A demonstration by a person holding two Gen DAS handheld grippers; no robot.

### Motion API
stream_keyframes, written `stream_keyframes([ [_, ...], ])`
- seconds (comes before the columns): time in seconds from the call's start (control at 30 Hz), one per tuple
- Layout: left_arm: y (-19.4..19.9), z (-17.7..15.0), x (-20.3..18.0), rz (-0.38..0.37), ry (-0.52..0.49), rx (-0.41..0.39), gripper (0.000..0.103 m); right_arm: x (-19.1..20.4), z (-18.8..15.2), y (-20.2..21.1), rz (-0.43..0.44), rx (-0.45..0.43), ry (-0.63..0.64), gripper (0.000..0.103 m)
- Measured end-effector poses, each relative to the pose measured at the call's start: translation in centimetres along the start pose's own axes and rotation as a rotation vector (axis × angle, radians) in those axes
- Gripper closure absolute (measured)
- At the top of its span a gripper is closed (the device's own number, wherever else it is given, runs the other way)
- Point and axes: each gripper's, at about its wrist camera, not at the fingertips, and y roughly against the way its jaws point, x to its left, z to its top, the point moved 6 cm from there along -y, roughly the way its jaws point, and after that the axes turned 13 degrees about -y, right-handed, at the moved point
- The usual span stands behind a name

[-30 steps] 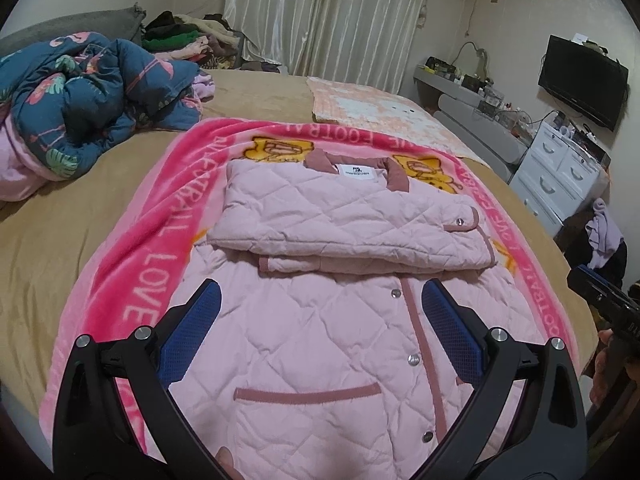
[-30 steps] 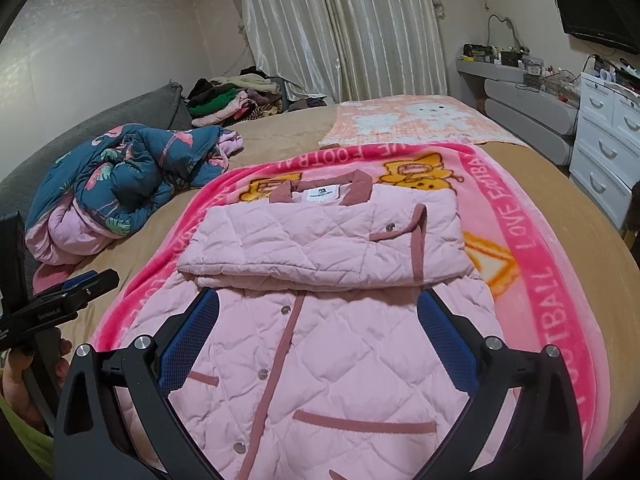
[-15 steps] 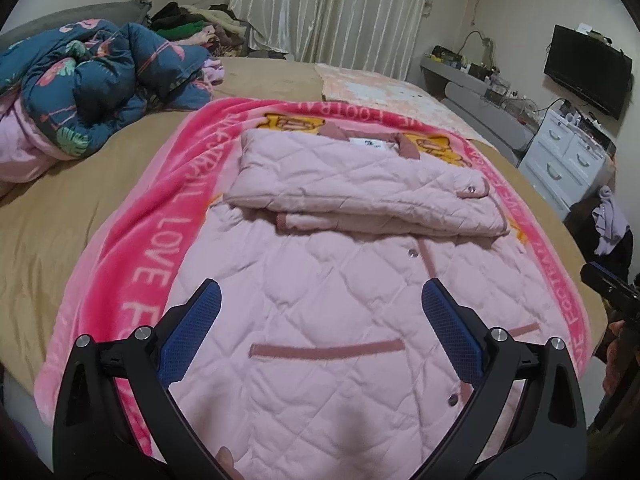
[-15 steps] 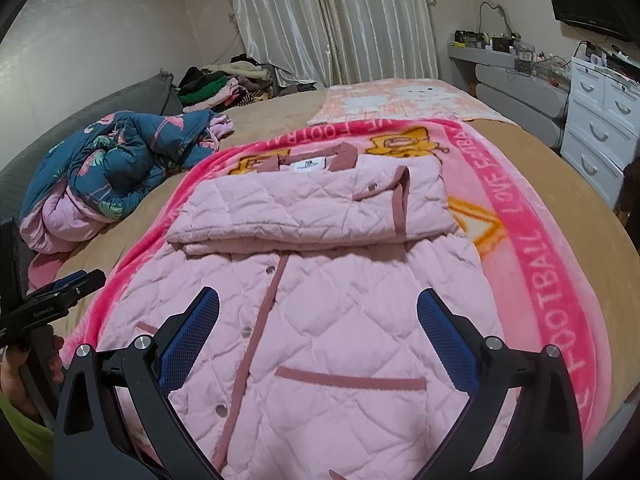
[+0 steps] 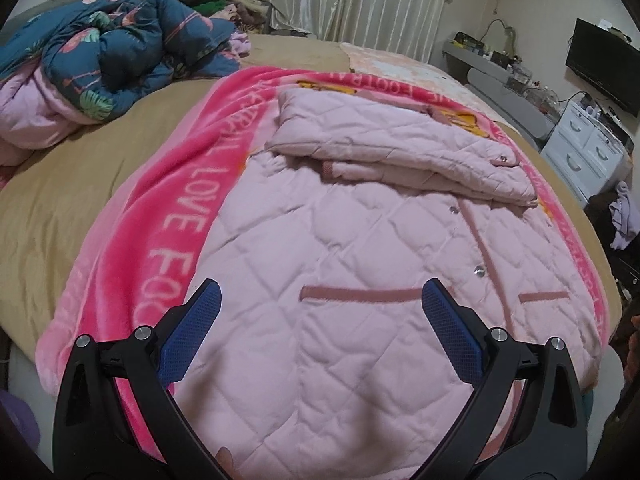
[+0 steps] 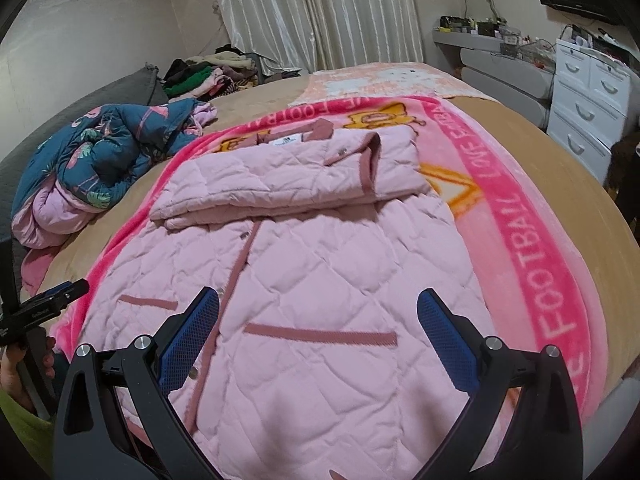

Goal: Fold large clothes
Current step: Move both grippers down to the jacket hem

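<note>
A pale pink quilted coat (image 5: 360, 240) (image 6: 320, 264) lies front-up on a bright pink blanket (image 5: 180, 216) (image 6: 532, 236) on the bed. Both sleeves are folded across the chest, forming a thick band (image 5: 400, 152) (image 6: 288, 184) below the collar. My left gripper (image 5: 320, 312) hangs open above the coat's lower left part, near a pocket trim (image 5: 360, 294). My right gripper (image 6: 318, 316) hangs open above the lower right part, over the other pocket trim (image 6: 320, 334). Neither touches the fabric. The left gripper's tip (image 6: 60, 294) and a hand show at the left edge of the right wrist view.
A rumpled blue floral quilt (image 5: 108, 48) (image 6: 100, 148) lies at the bed's left. A clothes pile (image 6: 208, 72) sits by the curtains. White drawers (image 6: 588, 104) (image 5: 588, 148), a grey shelf and a wall TV (image 5: 604, 64) stand at the right. A peach blanket (image 6: 384, 80) lies beyond the coat.
Both grippers have drawn back toward the coat's hem and dropped lower over it; more of the lower coat and pockets now fills the views. Both stayed open.
</note>
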Motion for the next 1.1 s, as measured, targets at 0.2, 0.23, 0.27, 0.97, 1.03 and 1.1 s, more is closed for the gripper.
stream_keyframes([
  [0.2,-0.1,-1.9,1.2,0.01,0.008,0.029,0.009,-1.4,-1.5,-0.3,-0.026,0.025,-0.004,0.004],
  [0.23,-0.1,-2.4,1.6,0.016,0.011,0.039,0.009,-1.7,-1.8,-0.3,-0.03,0.029,-0.008,0.004],
  [0.27,-0.2,-2.6,1.9,0.016,0.014,0.044,0.009,-2.1,-2.0,-0.4,-0.033,0.033,-0.013,0.004],
  [0.97,-0.2,-10.1,5.4,-0.102,0.107,0.158,0.027,-7.1,-4.5,0.9,-0.094,0.057,-0.059,0.004],
  [1.03,-0.1,-10.5,5.2,-0.111,0.095,0.169,0.036,-7.5,-4.8,1.0,-0.099,0.059,-0.065,0.004],
  [1.1,-0.1,-11.0,5.0,-0.117,0.087,0.184,0.042,-8.0,-5.1,1.3,-0.106,0.063,-0.067,0.004],
])
